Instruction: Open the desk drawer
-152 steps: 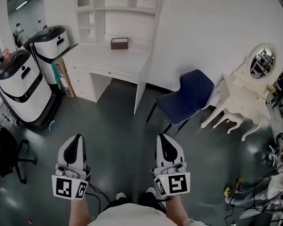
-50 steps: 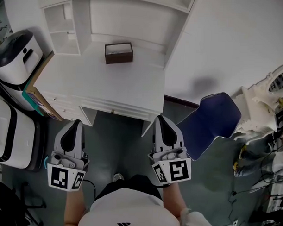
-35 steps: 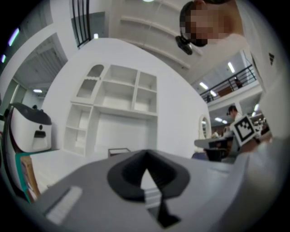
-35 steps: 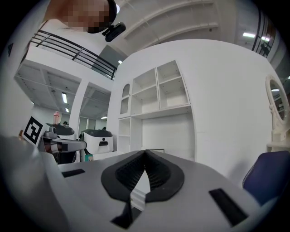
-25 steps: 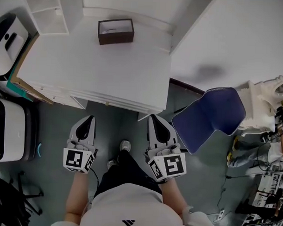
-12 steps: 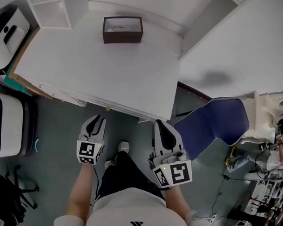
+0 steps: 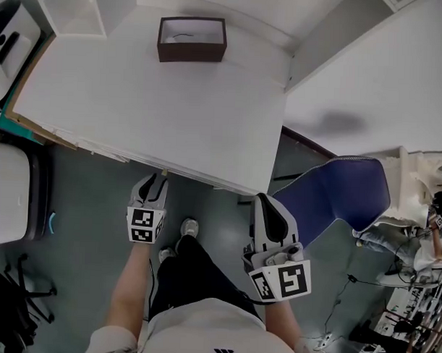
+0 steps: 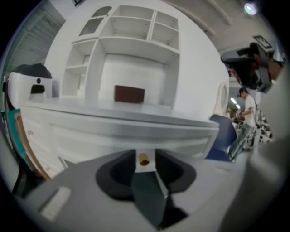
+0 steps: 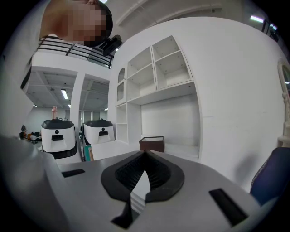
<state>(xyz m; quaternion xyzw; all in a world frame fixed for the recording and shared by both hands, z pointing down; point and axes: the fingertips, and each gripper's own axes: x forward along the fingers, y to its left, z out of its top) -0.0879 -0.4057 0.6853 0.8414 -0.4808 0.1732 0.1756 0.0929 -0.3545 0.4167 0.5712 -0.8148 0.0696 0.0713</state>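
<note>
Now the left gripper (image 7: 158,181) is down at the front edge of the desk (image 7: 158,112), nose dipped and lined up with the drawer (image 8: 90,133). That makes sense, because the little brass knob (image 8: 143,159) sits right in the gap between its jaws. Those jaws are opening, spread either side of the knob, with the pads not on it yet. My read is it's making room to slip around the knob before any pinch. The drawer looks shut, tucked just under the desktop. Over to the right gripper (image 9: 145,152): jaws pressed together, nothing in them, held off to the side near the blue chair (image 7: 336,194), apparently just keeping clear. Count it up: two grippers, one knob in sight, one brown box (image 7: 192,39) at the back of the desktop, one chair.
</note>
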